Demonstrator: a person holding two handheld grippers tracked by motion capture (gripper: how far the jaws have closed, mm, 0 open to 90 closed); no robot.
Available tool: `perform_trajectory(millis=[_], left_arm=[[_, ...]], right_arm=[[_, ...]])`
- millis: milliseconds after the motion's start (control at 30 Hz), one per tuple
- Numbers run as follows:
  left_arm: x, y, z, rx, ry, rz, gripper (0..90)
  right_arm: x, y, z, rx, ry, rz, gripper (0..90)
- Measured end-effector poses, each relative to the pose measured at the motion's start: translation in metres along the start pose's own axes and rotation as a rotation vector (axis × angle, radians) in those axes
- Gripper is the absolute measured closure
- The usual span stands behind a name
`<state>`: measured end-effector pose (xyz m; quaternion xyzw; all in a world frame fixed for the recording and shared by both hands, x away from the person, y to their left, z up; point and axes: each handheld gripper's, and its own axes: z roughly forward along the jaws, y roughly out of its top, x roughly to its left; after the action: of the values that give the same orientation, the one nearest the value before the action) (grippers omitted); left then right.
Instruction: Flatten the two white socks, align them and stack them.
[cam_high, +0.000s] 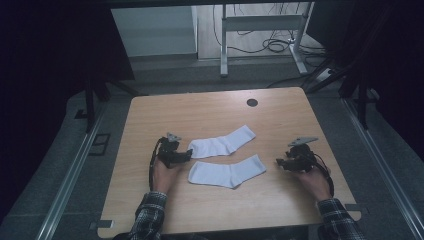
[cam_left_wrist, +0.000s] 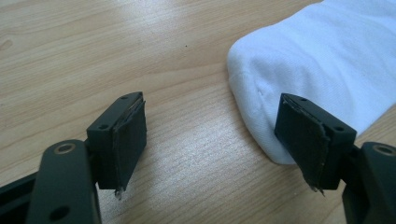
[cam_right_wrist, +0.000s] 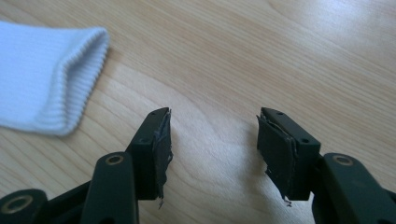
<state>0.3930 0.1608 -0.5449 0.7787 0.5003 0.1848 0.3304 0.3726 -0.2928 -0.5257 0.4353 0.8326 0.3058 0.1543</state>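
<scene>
White cotton sock, lying flat on the wooden table between both hands, parallel to a second sock just beyond. Soft, limp, light; likely to drape and fold when lifted, so best pinched at an end. Toe end beside the left gripper, jaws wide, nothing between. Ribbed cuff near the right gripper, jaws parted, empty.
</scene>
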Motion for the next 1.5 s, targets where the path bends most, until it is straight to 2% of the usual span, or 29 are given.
perform_trajectory(millis=[100, 133, 200, 300, 400, 433, 467, 500, 600, 700, 867, 1000, 1167, 1333, 1400, 1467, 1500], left_arm=[[0.000, 0.000, 0.000, 0.001, 0.001, 0.000, 24.8], [0.000, 0.000, 0.000, 0.001, 0.001, -0.001, 24.8], [0.000, 0.000, 0.000, 0.001, 0.001, -0.001, 24.8], [0.000, 0.000, 0.000, 0.001, 0.001, 0.000, 24.7], [0.000, 0.000, 0.000, 0.000, 0.001, -0.001, 24.7], [0.000, 0.000, 0.000, 0.004, 0.001, 0.003, 24.7], [0.000, 0.000, 0.000, 0.004, 0.002, 0.003, 24.7], [0.000, 0.000, 0.000, 0.004, 0.001, 0.002, 24.7], [0.000, 0.000, 0.000, 0.003, 0.002, 0.003, 24.7], [0.000, 0.000, 0.000, 0.003, 0.002, 0.002, 24.7], [0.000, 0.000, 0.000, 0.004, 0.002, 0.002, 24.8], [0.000, 0.000, 0.000, 0.004, 0.001, 0.002, 24.8], [0.000, 0.000, 0.000, 0.004, 0.001, 0.002, 24.8], [0.000, 0.000, 0.000, 0.003, 0.001, 0.003, 25.4], [-0.001, 0.000, -0.001, -0.009, -0.019, 0.016, 30.2], [-0.002, -0.001, -0.001, -0.015, -0.023, 0.021, 37.2], [-0.002, -0.001, -0.001, -0.015, -0.023, 0.021, 40.1]], right_arm=[[0.001, 0.004, -0.001, -0.011, 0.013, 0.011, 43.5], [0.003, 0.009, -0.001, -0.025, 0.033, 0.025, 42.8], [0.004, 0.014, 0.001, -0.039, 0.058, 0.029, 42.7], [0.006, 0.021, 0.004, -0.037, 0.064, 0.021, 43.1], [0.010, 0.036, 0.010, -0.038, 0.058, -0.012, 46.8], [0.010, 0.036, 0.010, -0.038, 0.058, -0.012, 46.8], [0.012, 0.044, 0.013, -0.043, 0.069, -0.013, 49.3], [0.012, 0.044, 0.013, -0.043, 0.069, -0.013, 49.3], [0.017, 0.061, 0.022, -0.055, 0.090, 0.000, 54.2], [0.019, 0.069, 0.027, -0.059, 0.092, -0.010, 56.9], [0.019, 0.089, 0.043, -0.051, 0.081, -0.004, 62.4], [0.018, 0.098, 0.053, -0.058, 0.073, 0.008, 62.2], [0.018, 0.106, 0.066, -0.061, 0.047, -0.015, 59.6], [0.017, 0.107, 0.078, -0.056, 0.023, -0.012, 59.6], [0.016, 0.104, 0.085, -0.043, 0.018, -0.011, 63.5], [0.016, 0.102, 0.088, -0.034, 0.008, -0.021, 69.4], [0.016, 0.102, 0.088, -0.034, 0.008, -0.021, 69.4]])
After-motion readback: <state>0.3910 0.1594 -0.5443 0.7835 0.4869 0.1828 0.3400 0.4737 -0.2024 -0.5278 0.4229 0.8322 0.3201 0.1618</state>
